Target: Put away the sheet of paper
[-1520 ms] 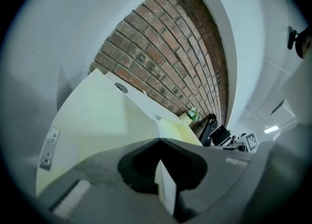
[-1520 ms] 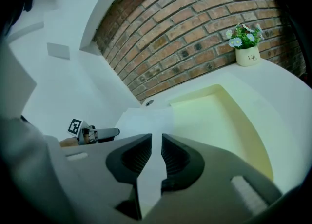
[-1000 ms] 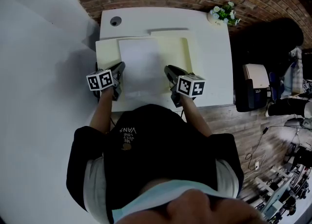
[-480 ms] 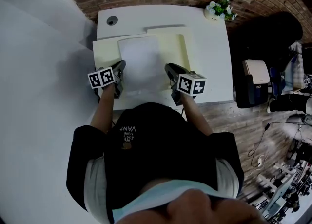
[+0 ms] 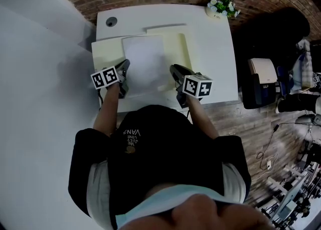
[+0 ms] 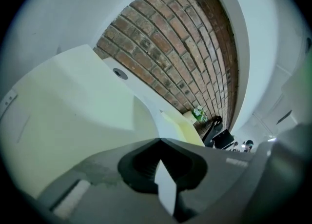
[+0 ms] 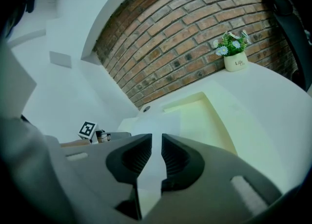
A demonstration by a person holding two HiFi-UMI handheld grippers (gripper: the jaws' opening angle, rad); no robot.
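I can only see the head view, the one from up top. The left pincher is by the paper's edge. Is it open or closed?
Observer: Closed. In the left gripper view, the left gripper has its jaw tips touching.
Operator: And the other one?
Observer: The right gripper has its jaws a narrow gap apart, and the white sheet of paper shows through that gap.
Operator: Does the flower pot have writing on it?
Observer: Yes. The right gripper view shows dark print on its front, and it looks like "Life".
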